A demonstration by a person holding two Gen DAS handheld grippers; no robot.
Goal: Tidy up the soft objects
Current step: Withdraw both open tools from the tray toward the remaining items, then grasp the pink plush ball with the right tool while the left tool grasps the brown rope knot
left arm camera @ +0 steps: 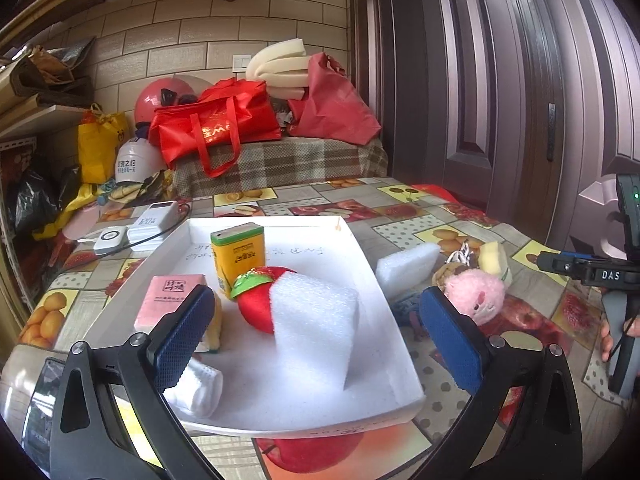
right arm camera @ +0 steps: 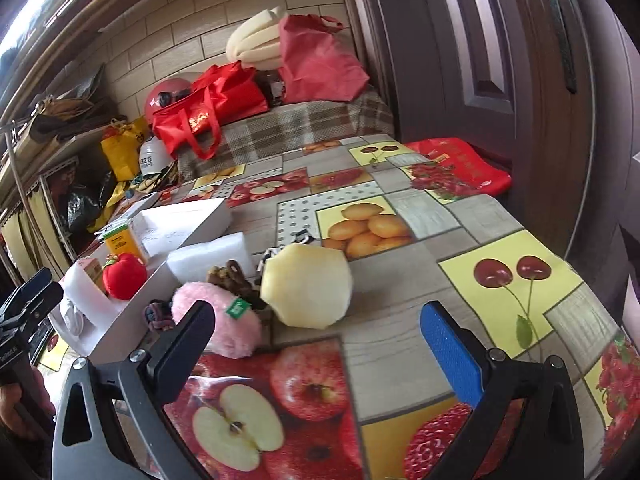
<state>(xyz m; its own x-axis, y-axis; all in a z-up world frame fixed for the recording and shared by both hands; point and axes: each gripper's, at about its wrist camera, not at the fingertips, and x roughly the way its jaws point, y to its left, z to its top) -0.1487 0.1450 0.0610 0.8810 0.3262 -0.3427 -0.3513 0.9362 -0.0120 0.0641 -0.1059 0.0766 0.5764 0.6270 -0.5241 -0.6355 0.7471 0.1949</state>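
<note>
A white tray point(left arm camera: 384, 376) holds a white foam block point(left arm camera: 316, 320), a red plush apple point(left arm camera: 256, 304), a yellow carton point(left arm camera: 238, 256), a pink pack point(left arm camera: 168, 300) and a white rolled cloth point(left arm camera: 200, 388). My left gripper point(left arm camera: 316, 332) hangs open over the tray's near end with nothing between its fingers. On the table to the right of the tray lie a second white foam piece point(right arm camera: 208, 256), a pink plush toy point(right arm camera: 224, 320), a brown item point(right arm camera: 230, 278) and a pale yellow sponge point(right arm camera: 308, 286). My right gripper point(right arm camera: 316, 340) is open just in front of the sponge and plush toy, empty.
The table carries a fruit-print cloth point(right arm camera: 440, 264). White gadgets with a cable point(left arm camera: 132, 232) lie behind the tray. Red bags point(left arm camera: 216, 120) and foam rolls point(left arm camera: 276, 64) sit on a checked bench at the back. A dark door point(left arm camera: 500, 80) stands to the right.
</note>
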